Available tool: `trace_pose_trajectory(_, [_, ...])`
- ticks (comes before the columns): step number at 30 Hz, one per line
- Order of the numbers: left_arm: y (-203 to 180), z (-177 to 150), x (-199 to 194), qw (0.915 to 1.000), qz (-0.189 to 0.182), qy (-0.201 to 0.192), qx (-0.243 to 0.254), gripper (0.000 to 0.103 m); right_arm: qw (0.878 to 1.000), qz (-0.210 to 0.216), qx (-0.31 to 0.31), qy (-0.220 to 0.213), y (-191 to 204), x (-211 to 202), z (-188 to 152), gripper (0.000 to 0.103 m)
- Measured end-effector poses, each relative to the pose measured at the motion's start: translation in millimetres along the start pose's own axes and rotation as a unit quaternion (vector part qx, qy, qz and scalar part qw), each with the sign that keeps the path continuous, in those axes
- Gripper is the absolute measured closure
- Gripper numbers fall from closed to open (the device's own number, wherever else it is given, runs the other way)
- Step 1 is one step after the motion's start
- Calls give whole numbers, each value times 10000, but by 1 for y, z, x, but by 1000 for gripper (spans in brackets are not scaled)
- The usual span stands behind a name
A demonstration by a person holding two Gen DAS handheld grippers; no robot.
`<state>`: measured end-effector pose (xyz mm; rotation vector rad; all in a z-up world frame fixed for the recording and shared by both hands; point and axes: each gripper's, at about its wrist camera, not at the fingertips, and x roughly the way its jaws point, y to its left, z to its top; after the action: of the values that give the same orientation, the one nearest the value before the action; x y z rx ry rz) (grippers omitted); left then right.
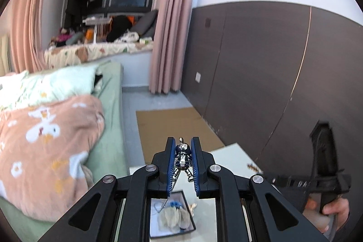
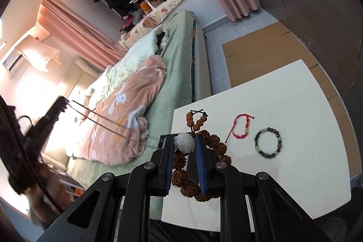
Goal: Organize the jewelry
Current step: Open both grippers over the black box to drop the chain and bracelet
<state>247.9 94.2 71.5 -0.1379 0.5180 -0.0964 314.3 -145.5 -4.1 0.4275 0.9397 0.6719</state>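
Observation:
My left gripper (image 1: 183,152) is shut on a small silver and blue figure pendant (image 1: 182,159), with its chain hanging down toward an open box (image 1: 171,217) that holds pale cloth and other jewelry. My right gripper (image 2: 184,144) is shut on a white carved flower pendant (image 2: 185,142), held above the white table (image 2: 283,106). A brown seed-bead strand (image 2: 204,151) lies under it. A red string bracelet (image 2: 240,127) and a dark and green bead bracelet (image 2: 268,142) lie to the right.
A bed with a pink and green blanket (image 2: 127,106) runs beside the table on the left. Cardboard sheets (image 1: 172,128) lie on the floor beyond the table. A dark wall panel (image 1: 272,72) stands to the right. The other handheld gripper (image 1: 326,169) shows at right.

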Motion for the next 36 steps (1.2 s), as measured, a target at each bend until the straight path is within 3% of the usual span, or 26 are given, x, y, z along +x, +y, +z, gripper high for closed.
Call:
trace_pose_trajectory(6, [15, -36, 36, 9959, -165, 790, -400, 85, 9999, 34, -73, 100, 12, 11, -1, 83])
trace_pose_trajectory(7, [16, -42, 45, 9942, -145, 986, -413, 75, 9999, 38, -88, 118, 13, 13, -2, 83])
trace_pose_trajectory(8, [19, -49, 53, 9920, -124, 1174, -446, 53, 9998, 37, -109, 142, 16, 15, -2, 83])
trace_pose_trajectory(9, [22, -54, 56, 9911, -118, 1226, -497, 39, 9998, 40, -127, 164, 18, 17, -2, 83])
trace_pose_trajectory(10, [24, -58, 56, 9909, -124, 1220, -553, 16, 9997, 48, -143, 182, 19, 18, -3, 83])
trace_pose_trajectory(11, [28, -62, 54, 9907, -128, 1194, -635, 9, 9997, 53, -155, 194, 21, 20, -3, 83])
trace_pose_trajectory(27, [88, -91, 26, 9847, 346, 1167, -1246, 9, 9973, 226, -418, 556, 62, 72, -2, 83])
trace_pose_trajectory(36, [106, -93, 11, 9839, 522, 1032, -1363, 9, 9937, 4, -519, 991, 72, 123, -11, 80])
